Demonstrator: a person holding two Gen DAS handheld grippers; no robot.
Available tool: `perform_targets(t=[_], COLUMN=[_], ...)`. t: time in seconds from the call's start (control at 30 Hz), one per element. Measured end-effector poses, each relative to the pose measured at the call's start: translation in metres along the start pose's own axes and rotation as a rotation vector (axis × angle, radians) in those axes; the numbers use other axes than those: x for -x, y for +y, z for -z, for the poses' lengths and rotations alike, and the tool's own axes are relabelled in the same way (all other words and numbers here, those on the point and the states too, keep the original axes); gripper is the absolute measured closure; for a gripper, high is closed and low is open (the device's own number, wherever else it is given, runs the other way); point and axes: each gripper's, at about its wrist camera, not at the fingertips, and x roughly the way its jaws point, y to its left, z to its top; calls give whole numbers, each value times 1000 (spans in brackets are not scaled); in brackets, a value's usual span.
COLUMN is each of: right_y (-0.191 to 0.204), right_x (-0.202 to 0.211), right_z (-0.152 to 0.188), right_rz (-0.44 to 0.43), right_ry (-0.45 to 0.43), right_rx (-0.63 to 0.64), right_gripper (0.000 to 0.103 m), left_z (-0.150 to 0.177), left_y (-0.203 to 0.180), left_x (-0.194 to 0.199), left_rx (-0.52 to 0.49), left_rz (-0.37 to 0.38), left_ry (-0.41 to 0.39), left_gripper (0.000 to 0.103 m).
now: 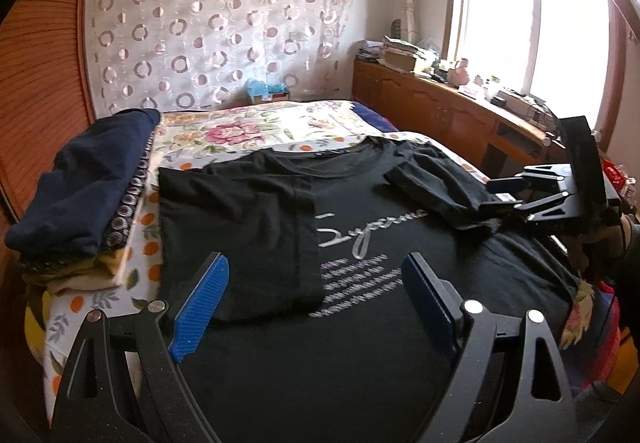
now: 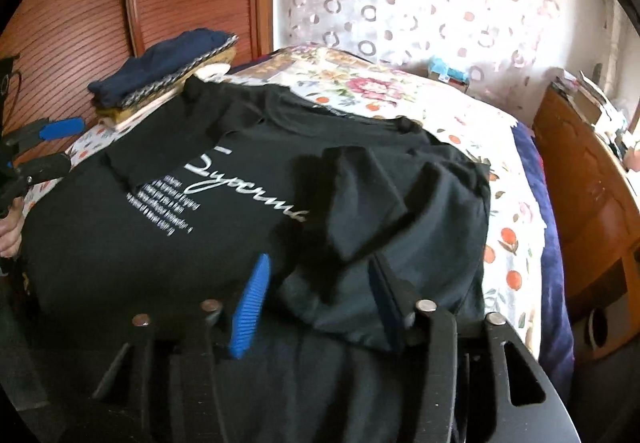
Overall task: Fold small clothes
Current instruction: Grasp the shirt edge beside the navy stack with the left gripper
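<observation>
My L gripper (image 1: 316, 307) is spread wide, lower frame, over tee (image 1: 360, 243); R gripper (image 2: 316, 303) is parted, tee's sleeve (image 2: 360, 199) between the pads, unpinched.

T-shirt (image 1: 360, 235): black cotton, silver-white script print
Bedsheet (image 1: 256, 131): white, pink flowers, orange fruits
Folded stack (image 1: 92, 187): navy top garment
Gripper pads (image 1: 200, 307): blue, ribbed

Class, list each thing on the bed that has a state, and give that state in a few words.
black T-shirt: spread print up, both sleeves folded inward
pile of clothes: folded, stacked beside the shirt
left gripper: open, nothing between its fingers
right gripper: open, folded sleeve edge lying between its fingers
</observation>
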Motion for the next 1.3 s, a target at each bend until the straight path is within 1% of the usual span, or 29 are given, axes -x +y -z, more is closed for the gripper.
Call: perform_targets(t=[0.13,0.23,0.33,0.43,0.5,0.53,0.57,0.7,0.93,1.03,1.1,1.13,1.17,1.27,1.3], right_y=[-20,-39,-52,-61,-65,-66,-66,-69,-73,-76,-78,-78,-78,-78,-78], right_x=[-14,-33,-49,-56,-62,-65,-64,-63,-63,-64,-65,-65,-65,-66,-66], right_z=[-4,-6,-6,-6,-5,-4,-2,-1,1,1,1,1,1,1,2], right_rz=[67,109,135,151,173,168,156,127,116,119,121,122,122,122,123], right_ry=[9,37,65,74,83,84,67,66,70,69,69,69,69,69,69], right_rx=[-26,-63,-103,-139,-170,-182,-192,-224,-239,-237,-239,-239,-239,-238,-238], right_gripper=[48,48,48,48,48,47,47,46,42,41,40,40,40,40,39], left_z=[-9,-15,-23,-31,-36,-39,-42,-54,-76,-83,-87,-89,-91,-95,-96], left_y=[16,28,44,56,65,70,74,88,95,101,106,110,114,124,127], left_x=[-6,-13,-22,-32,-41,-45,-48,-65,-102,-119,-131,-135,-142,-158,-163], left_rx=[-4,-12,-7,-7,-2,2,6,26,-22,-43,-47,-48,-48,-44,-47], left_rz=[-38,-69,-84,-94,-106,-113,-119,-133,-186,-209,-226,-235,-249,-273,-281], left_ry=[1,8,27,49,63,71,78,107,170,214,242,254,272,312,321], left_gripper=[14,14,14,14,17,19,20,23,26,34,34,37,42,47,47])
